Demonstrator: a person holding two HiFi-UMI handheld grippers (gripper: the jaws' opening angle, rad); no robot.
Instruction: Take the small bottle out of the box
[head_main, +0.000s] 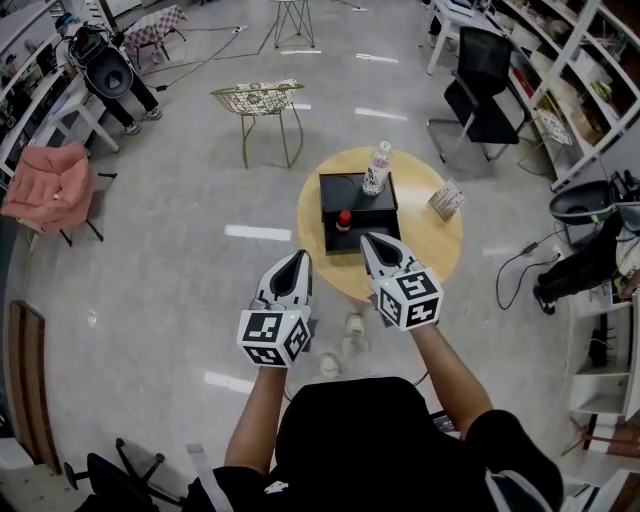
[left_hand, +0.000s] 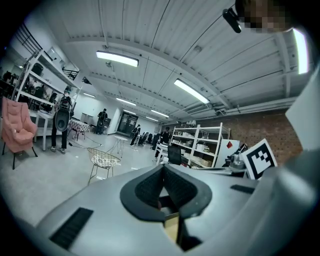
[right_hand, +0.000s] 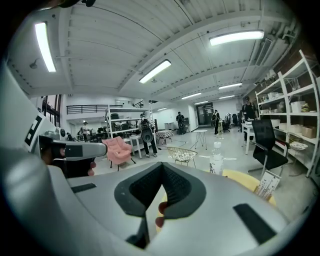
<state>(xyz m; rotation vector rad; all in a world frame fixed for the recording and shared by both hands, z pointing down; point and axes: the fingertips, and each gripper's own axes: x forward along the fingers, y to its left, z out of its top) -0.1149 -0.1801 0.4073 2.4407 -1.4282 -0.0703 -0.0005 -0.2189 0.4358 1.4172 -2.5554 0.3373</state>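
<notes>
grey-white left gripper (head_main: 299, 257) and right gripper (head_main: 367, 240), each bearing black-and-white square markers; black short-sleeved shirt (head_main: 345, 435).

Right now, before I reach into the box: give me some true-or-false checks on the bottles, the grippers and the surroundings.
1. The small red-capped bottle stands in the black box. True.
2. The right gripper is clamped on that bottle. False: its jaws are together and empty, short of the bottle.
3. The clear water bottle lies on its side. False: it stands upright at the box's far side.
4. A wire chair stands beyond the round table. True.
5. The left gripper has its jaws wide apart. False: they are together.
</notes>
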